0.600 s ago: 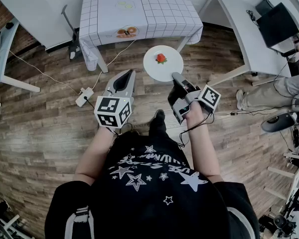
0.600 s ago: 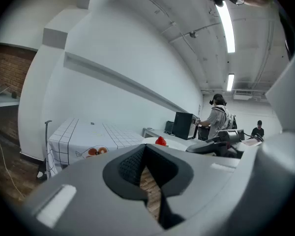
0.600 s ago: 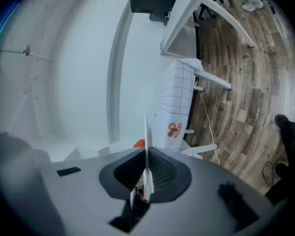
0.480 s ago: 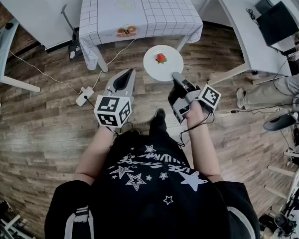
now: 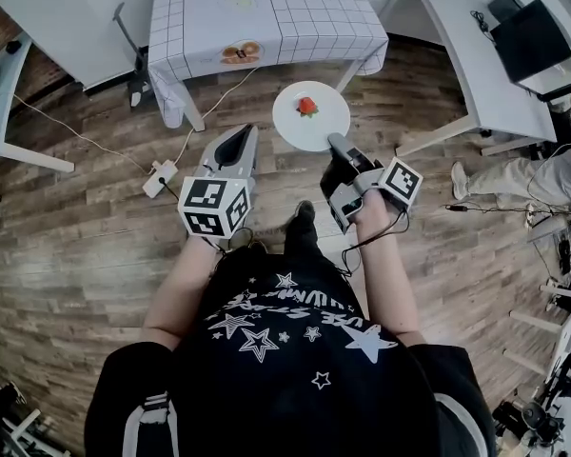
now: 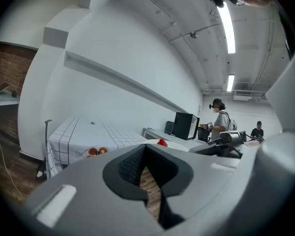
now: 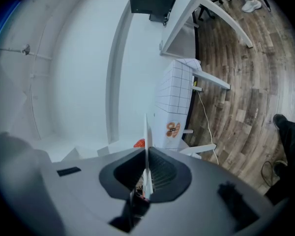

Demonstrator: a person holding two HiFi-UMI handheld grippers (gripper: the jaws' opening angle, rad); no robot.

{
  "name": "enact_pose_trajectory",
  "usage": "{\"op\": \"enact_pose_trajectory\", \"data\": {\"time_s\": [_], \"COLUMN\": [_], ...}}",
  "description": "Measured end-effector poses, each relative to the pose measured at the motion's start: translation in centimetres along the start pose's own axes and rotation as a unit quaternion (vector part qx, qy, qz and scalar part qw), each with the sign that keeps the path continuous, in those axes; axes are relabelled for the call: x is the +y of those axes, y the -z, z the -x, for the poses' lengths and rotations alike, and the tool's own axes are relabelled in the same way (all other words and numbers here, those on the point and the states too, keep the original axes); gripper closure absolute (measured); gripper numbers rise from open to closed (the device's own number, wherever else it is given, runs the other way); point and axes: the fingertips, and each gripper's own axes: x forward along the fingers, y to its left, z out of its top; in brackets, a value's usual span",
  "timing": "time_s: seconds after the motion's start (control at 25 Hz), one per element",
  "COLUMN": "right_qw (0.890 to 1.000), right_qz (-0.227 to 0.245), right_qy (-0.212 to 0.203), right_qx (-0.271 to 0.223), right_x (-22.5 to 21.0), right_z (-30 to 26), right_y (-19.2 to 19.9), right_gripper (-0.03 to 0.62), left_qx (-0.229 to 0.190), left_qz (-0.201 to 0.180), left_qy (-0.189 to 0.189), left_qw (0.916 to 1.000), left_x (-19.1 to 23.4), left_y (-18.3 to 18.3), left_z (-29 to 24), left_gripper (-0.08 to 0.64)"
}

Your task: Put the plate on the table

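**Status.** The right gripper was clamped on the near rim of the plate. Its jaws were drawn in to the thickness of the rim. In the right gripper view the rim stood edge-on between the pads. The plate extended forward from the jaw tips, clear of any support, with the wooden floor beneath it.

The left gripper was level with the right gripper, on its left and apart from the plate. Its jaws were drawn together and nothing lay between them.

**Step in hand.** This appeared to be the carry. The plate was held but not yet set down. The table, covered with a checked cloth, stood ahead of the right gripper, beyond the far edge of the plate.

**Next move.** The right gripper would probably need to:
1. Travel forward.
2. Keep the plate level so the load does not slide.
3. Bring the plate over the cloth.
4. Lower it before the jaws release.

**Count.**
- Plates: one.
- Red item on the plate: one, too small to identify.
- Checked-cloth tables: one.
- Grippers: two.
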Motion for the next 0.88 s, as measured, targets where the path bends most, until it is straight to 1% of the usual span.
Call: {"op": "enact_pose_trajectory", "data": {"time_s": [0.28,0.44,0.56,0.72,0.88], "right_qw": [1.000,1.000,1.000,1.000,1.000], "right_qz": [0.008,0.006,0.006,0.013,0.014], "right_qy": [0.000,0.005,0.006,-0.004,-0.004], "right_qx": [0.005,0.007,0.003,0.007,0.003], "right_x": [0.2,0.0,0.0,0.5,0.7], "right_z": [-0.2,-0.6,-1.1,-1.6,-1.9], "right_y": [-0.2,-0.6,-1.7,-3.5,-6.6], "right_gripper": [0.568,0.568,0.568,0.568,0.568], "left_qx": [-0.001,0.009,0.014,0.015,0.013], "left_qz": [0.004,0.009,0.013,0.001,0.011], "left_qy": [-0.006,-0.011,-0.011,-0.014,-0.014], "left_qw": [1.0000,0.9999,0.9998,0.9998,0.9998], "left_x": [0.4,0.7,0.7,0.8,0.1], "left_y": [0.1,0.7,0.6,-0.1,-0.9], "left_z": [-0.2,-0.9,-1.8,-3.4,-5.6], "left_gripper": [0.551,0.551,0.551,0.551,0.551]}}
